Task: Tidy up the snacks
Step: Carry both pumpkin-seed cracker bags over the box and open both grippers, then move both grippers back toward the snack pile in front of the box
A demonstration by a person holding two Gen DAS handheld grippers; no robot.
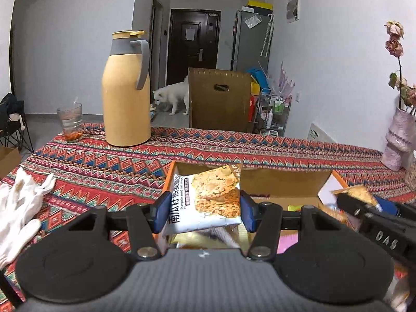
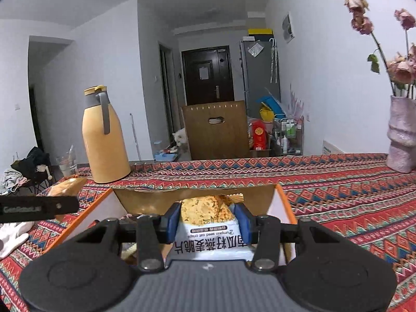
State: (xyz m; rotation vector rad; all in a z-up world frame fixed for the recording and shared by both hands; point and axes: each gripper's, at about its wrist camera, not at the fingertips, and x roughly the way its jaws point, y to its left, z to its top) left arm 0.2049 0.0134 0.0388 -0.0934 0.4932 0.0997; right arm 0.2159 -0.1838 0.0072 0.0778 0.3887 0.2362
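The left gripper (image 1: 204,210) is clamping a white oat-crisp packet (image 1: 208,202) between its blue pads (image 1: 161,214); the packet is standing tilted, its printed text running sideways, and is sitting above the near-left corner of the open cardboard box (image 1: 273,182). The right gripper (image 2: 209,219) is gripping a second oat-crisp packet (image 2: 210,223) in the same manner, text inverted toward the camera, hanging over the box (image 2: 145,197) interior. In the left wrist view the right gripper (image 1: 364,202) is entering at 3 o'clock, with an edge of its orange-printed packet (image 1: 360,191) showing beyond the fingertip; in the right wrist view a black finger of the left gripper (image 2: 39,208) is lying at 9 o'clock, a tan packet edge showing behind it.

The box is resting on a patterned tablecloth (image 1: 104,161); further wrappers are lying inside, but the tools are hiding most of them, so their kind cannot be told. A yellow thermos jug (image 1: 126,91) is standing upright at 11 o'clock of the box, well apart; a glass (image 1: 70,122) is standing just left of it. White gloves (image 1: 18,208) are lying at 9 o'clock on the cloth; a pink vase of dried roses (image 2: 401,137) is standing at 2 o'clock. A white dog (image 1: 173,96) is standing on the floor beyond the table, beside a brown chair back (image 1: 221,98).
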